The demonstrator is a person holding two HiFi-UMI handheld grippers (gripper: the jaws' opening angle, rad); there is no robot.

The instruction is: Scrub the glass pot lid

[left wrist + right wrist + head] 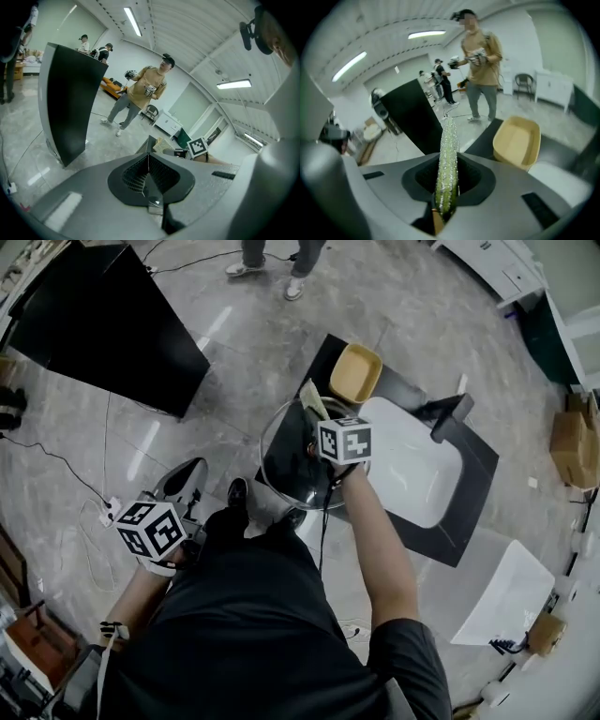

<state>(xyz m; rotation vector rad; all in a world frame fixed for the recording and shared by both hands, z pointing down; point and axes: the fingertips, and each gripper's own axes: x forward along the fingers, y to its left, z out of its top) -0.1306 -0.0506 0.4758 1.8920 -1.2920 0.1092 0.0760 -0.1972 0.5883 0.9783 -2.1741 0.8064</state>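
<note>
The round glass pot lid shows in the head view at the left edge of a black counter, partly out over the floor. What holds it up is hidden. My right gripper is over the lid, shut on a green and yellow scouring sponge. In the right gripper view the sponge stands edge-on between the jaws of the right gripper. My left gripper is low at the left, well away from the lid. In its own view the left gripper is shut with nothing seen between its jaws.
A yellow tub sits on the counter's far end beside a white sink basin with a black faucet. A tall black panel stands to the left. A person in a tan shirt stands beyond the counter. Cables lie on the floor.
</note>
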